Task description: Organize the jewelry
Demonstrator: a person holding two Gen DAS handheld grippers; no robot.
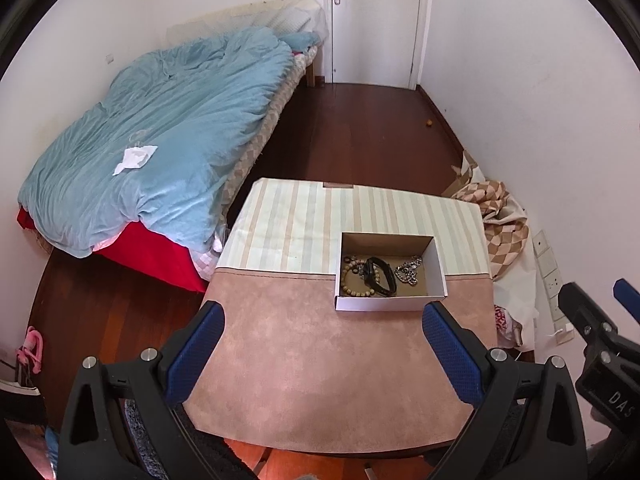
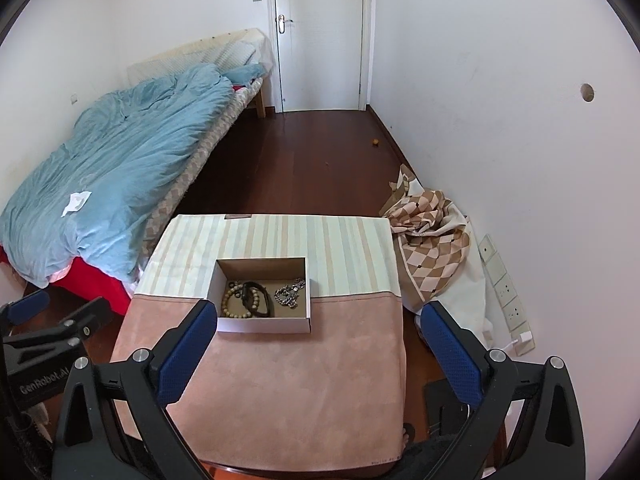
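Note:
A small open cardboard box (image 1: pixel 434 264) (image 2: pixel 306 298) stands on the cloth-covered table (image 1: pixel 320 360) (image 2: pixel 288 380). In it lie a wooden bead bracelet (image 1: pixel 349 280) (image 2: pixel 228 300), a black watch band (image 1: pixel 380 276) (image 2: pixel 256 298) and a silver chain (image 1: pixel 408 272) (image 2: pixel 289 294). My left gripper (image 1: pixel 324 352) is open and empty, above the table's near half, short of the box. My right gripper (image 2: pixel 316 352) is open and empty, just in front of the box. Each gripper shows at the edge of the other's view.
A bed with a blue duvet (image 1: pixel 160 132) (image 2: pixel 112 152) stands left of the table. A checked cloth pile (image 1: pixel 500 216) (image 2: pixel 432 240) lies on the floor at the right by the wall. A closed white door (image 1: pixel 372 20) (image 2: pixel 320 36) is at the far end.

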